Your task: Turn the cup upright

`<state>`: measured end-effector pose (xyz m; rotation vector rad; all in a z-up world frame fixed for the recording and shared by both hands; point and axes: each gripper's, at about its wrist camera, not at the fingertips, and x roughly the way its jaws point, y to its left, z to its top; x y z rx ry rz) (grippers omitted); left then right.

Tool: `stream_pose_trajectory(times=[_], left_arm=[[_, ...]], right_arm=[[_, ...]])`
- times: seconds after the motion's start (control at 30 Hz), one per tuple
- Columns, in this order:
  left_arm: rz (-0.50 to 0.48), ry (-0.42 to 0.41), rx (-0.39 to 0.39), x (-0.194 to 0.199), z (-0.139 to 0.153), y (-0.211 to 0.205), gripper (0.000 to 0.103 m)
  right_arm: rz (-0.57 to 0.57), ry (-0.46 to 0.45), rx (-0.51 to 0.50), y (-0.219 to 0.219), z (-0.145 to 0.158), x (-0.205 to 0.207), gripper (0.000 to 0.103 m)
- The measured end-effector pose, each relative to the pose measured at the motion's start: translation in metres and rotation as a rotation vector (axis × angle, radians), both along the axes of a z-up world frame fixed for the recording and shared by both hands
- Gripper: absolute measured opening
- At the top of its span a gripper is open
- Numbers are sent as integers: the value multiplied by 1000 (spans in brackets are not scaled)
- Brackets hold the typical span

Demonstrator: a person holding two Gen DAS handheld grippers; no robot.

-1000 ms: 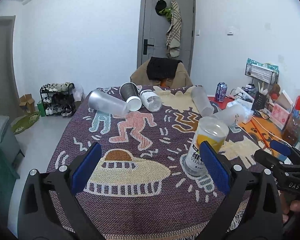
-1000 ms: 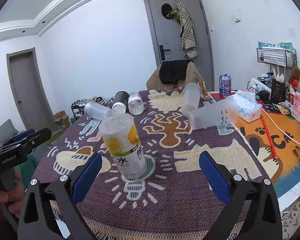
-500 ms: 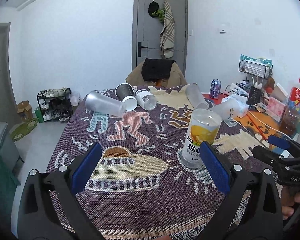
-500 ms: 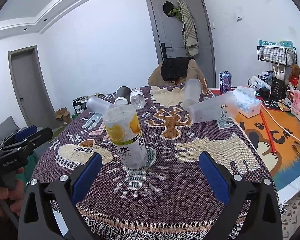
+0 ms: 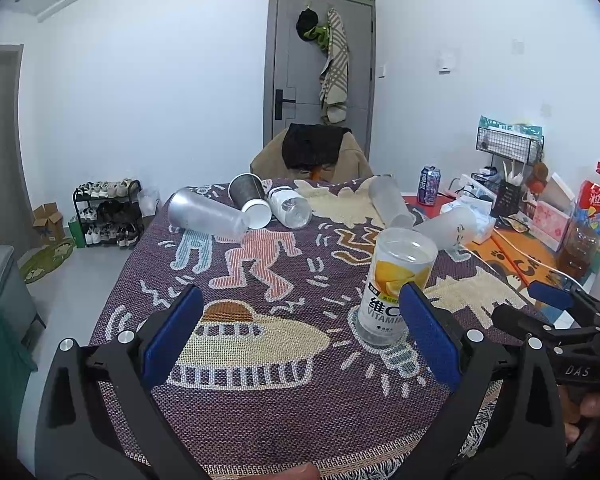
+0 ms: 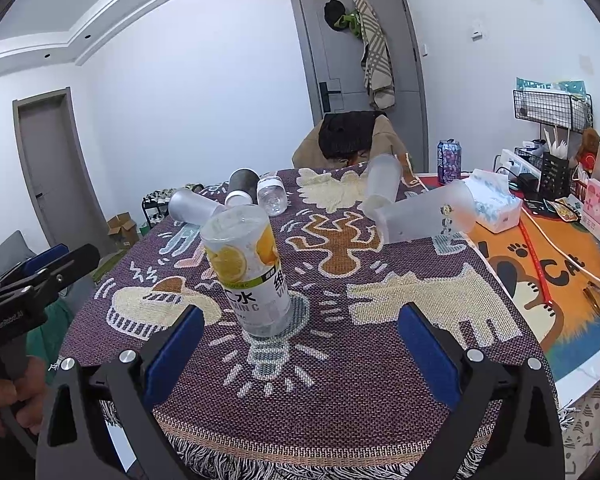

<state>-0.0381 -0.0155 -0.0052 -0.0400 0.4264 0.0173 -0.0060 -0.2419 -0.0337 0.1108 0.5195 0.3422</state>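
Observation:
A clear plastic cup with a lemon-print label stands on the patterned cloth near the front, its closed end up. My left gripper is open and empty, held back from the cup, which sits by its right finger. My right gripper is open and empty, with the cup just beyond its left finger. Each gripper shows at the edge of the other's view: the right one, the left one.
Several cups lie on their sides at the far end: a frosted one, a dark one, a clear one, and two frosted ones at right. A tissue pack, a can and desk clutter stand right.
Both grippers have drawn back toward the table's near edge, so the fringe of the cloth now shows. The cup has stayed where it stands.

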Motion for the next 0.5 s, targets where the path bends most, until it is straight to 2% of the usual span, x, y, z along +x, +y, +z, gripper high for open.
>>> stream_pose_trajectory(times=[0.5], left_arm=[[12,6,-21,6,-8,6,97]], right_arm=[[-5,14,-16,3,-5,7,95]])
